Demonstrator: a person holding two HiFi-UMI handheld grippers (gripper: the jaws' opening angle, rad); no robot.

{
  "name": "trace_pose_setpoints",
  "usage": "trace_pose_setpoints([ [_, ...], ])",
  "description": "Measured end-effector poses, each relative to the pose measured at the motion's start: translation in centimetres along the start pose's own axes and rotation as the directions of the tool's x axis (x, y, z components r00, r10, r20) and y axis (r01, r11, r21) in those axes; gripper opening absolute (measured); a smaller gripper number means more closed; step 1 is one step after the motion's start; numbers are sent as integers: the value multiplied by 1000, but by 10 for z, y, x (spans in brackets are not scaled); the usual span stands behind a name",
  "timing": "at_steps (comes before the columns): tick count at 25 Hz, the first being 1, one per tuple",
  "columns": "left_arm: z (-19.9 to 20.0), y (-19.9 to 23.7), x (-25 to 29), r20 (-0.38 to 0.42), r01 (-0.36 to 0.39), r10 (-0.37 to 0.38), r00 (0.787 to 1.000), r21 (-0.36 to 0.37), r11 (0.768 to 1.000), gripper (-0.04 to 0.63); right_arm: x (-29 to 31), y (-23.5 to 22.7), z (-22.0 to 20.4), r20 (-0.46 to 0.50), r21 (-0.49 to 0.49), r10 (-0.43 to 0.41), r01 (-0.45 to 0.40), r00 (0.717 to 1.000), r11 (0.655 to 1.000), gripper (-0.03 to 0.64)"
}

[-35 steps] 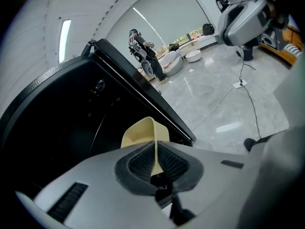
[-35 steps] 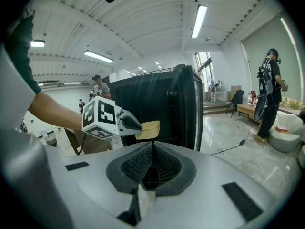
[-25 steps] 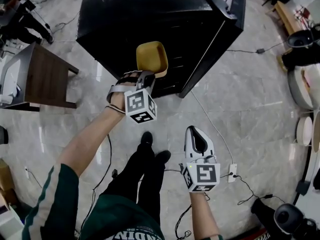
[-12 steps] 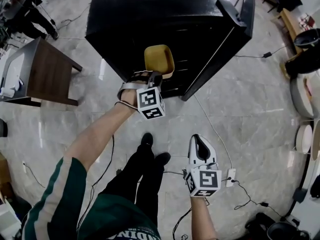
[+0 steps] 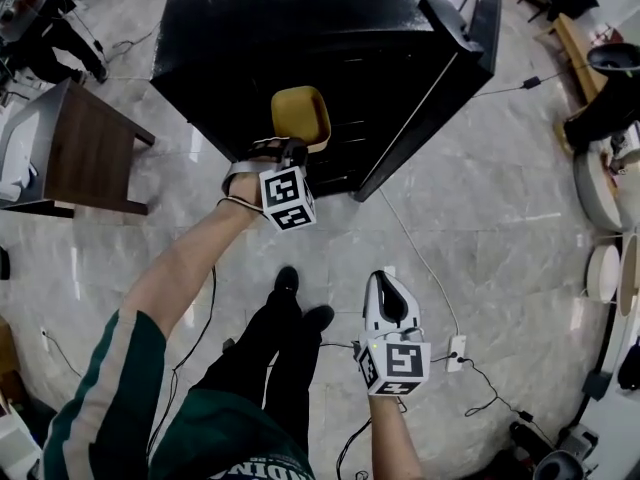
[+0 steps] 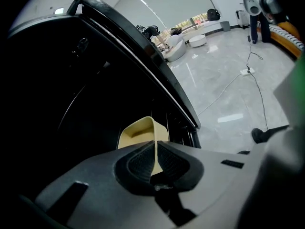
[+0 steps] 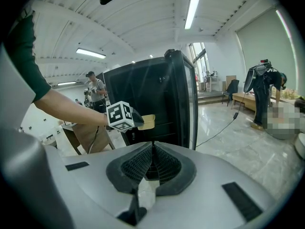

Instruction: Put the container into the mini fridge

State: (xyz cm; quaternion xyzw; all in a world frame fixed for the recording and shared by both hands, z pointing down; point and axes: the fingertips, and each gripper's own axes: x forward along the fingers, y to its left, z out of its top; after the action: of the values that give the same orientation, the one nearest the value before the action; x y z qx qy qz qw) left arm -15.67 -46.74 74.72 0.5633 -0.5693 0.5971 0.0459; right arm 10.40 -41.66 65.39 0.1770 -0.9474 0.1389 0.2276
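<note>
The left gripper (image 5: 291, 154) pinched one thin wall of the yellow container (image 5: 300, 116), its jaws pressed onto that wall from both sides, as the left gripper view showed with the rim edge standing up between the pads (image 6: 141, 160). The container hung open side up at the front of the black mini fridge (image 5: 300, 38), whose door (image 5: 474, 26) stood swung out to the person's right. In the left gripper view the container (image 6: 139, 131) sat against the dark opening, beside the door's edge; the interior was too dark to tell whether it had crossed into the cabinet or hung just outside it. The right gripper (image 5: 388, 302) was held low and well apart from the fridge, above the marble floor (image 5: 500, 198), and its jaws were pressed together with nothing between them. From the right gripper view the left gripper's marker cube (image 7: 120, 115) and the container beyond it showed in front of the fridge. A wooden table (image 5: 85, 153) stood to the left of the fridge, and a cable (image 5: 420, 258) ran over the floor to a power strip (image 5: 457, 349).
</note>
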Motion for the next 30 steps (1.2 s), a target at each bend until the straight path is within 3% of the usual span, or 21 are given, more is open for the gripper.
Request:
trace_pose_setpoints([
  [9, -7, 7, 21, -23, -15, 15, 1000, 13, 1000, 25, 8, 0, 1, -9, 5, -2, 2, 1000, 1000, 35],
  [17, -11, 21, 29, -34, -60, 59, 998, -12, 998, 26, 13, -5, 4, -12, 12, -19, 19, 1000, 1000, 35],
  [25, -18, 27, 38, -69, -59, 56, 996, -33, 998, 26, 16, -8, 9, -14, 5, -26, 26, 1000, 1000, 35],
  [30, -19, 30, 42, -85, -72, 68, 994, -48, 996, 65, 16, -11, 8, -17, 10, -24, 25, 1000, 1000, 36],
])
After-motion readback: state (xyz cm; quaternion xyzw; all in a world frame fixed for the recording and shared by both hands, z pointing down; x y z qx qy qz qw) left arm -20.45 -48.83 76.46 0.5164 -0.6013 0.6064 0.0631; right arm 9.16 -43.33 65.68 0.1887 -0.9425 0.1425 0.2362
